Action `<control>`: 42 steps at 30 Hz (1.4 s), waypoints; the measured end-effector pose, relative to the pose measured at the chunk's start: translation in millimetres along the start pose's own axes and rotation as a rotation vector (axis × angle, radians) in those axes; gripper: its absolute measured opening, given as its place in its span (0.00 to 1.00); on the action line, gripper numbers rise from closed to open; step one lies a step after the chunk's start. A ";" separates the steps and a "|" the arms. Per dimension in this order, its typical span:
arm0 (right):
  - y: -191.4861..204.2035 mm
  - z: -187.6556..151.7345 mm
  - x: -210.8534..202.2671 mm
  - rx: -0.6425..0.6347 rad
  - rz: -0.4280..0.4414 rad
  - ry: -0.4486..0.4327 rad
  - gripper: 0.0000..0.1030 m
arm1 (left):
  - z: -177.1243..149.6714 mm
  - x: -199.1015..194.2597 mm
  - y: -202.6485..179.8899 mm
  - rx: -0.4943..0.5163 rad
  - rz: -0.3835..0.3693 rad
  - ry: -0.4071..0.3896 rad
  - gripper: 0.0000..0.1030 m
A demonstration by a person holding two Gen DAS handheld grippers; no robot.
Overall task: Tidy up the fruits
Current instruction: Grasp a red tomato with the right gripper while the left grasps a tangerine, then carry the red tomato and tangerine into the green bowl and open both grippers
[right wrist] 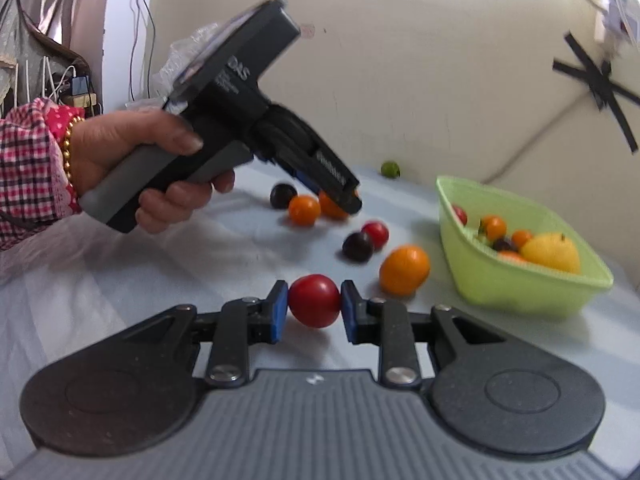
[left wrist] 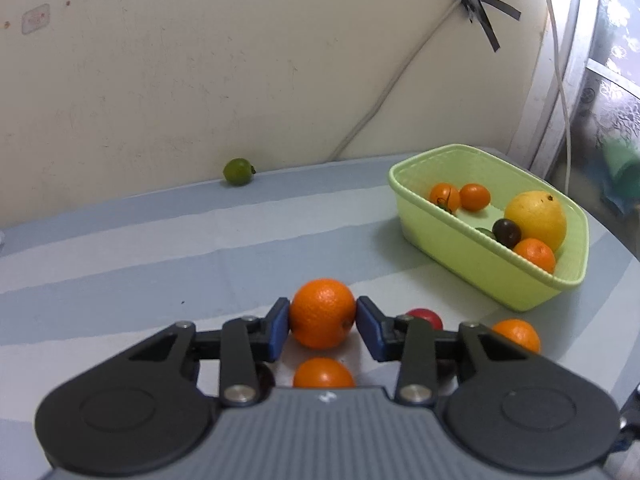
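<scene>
My left gripper [left wrist: 322, 313] is shut on an orange [left wrist: 320, 320], with both blue pads against its sides, just above the striped tablecloth. From the right wrist view a hand holds that left gripper [right wrist: 347, 200], its tip down on the same orange [right wrist: 331, 207]. My right gripper [right wrist: 314, 302] is shut on a red tomato [right wrist: 314, 294], which sits between its blue pads. The light green basket [left wrist: 492, 284] stands to the right and holds a yellow fruit [left wrist: 536, 220], small oranges and a dark fruit. The basket [right wrist: 520, 296] lies right of the right gripper.
Loose fruit lies on the cloth: an orange [right wrist: 404, 269], a red tomato [right wrist: 376, 233], two dark fruits [right wrist: 358, 246], an orange tomato [right wrist: 305, 210]. A green lime [left wrist: 239, 171] rests against the back wall. A cable [left wrist: 384, 92] runs down that wall.
</scene>
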State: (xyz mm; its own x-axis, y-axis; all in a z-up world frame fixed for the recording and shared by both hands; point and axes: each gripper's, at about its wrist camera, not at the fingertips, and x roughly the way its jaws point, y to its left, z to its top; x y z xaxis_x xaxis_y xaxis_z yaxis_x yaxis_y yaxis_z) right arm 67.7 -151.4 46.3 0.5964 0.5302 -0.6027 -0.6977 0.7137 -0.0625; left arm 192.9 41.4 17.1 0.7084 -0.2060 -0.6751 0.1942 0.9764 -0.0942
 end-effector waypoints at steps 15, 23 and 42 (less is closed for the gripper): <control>-20.0 -16.6 -32.4 0.130 -0.043 -0.014 0.30 | -66.2 -95.6 -59.6 0.045 -0.147 -0.061 0.35; -14.9 -28.8 -29.8 0.094 -0.058 0.021 0.31 | -96.1 -87.9 -63.2 0.002 -0.131 -0.010 0.35; -88.9 28.9 -8.9 0.184 -0.208 -0.158 0.30 | 50.8 -14.0 -80.4 0.000 -0.213 -0.083 0.35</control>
State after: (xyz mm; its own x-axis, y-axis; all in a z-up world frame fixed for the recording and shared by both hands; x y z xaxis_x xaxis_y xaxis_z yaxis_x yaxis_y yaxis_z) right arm 135.8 -206.4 80.2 0.7826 0.4188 -0.4606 -0.4798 0.8772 -0.0177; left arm 201.8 -37.4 71.3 0.7045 -0.4121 -0.5779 0.3455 0.9103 -0.2279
